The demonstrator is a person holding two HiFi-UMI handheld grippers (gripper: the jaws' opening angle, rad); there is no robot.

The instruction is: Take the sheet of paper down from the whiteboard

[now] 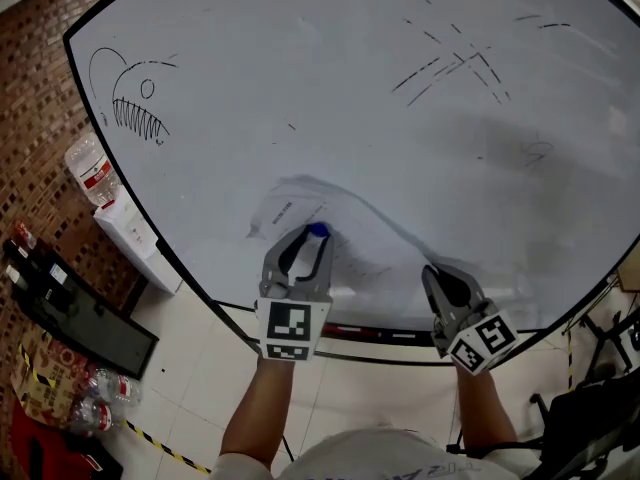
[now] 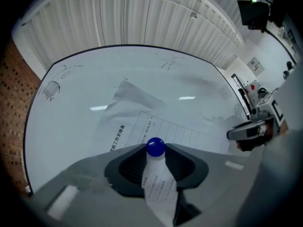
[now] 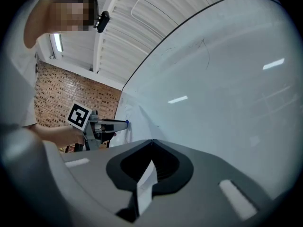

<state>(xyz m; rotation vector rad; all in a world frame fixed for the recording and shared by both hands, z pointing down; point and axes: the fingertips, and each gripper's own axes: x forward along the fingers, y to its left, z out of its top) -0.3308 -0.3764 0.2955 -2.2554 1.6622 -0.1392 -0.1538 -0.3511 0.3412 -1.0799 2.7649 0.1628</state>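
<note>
My left claw (image 1: pixel 303 238) pinches a blue magnet ball (image 2: pixel 155 147) that sits on the sheet of paper (image 1: pixel 370 238). My right claw (image 3: pixel 151 142) is pressed together on the sheet's edge. The paper hangs crumpled low on the whiteboard (image 1: pixel 350 68).
</note>
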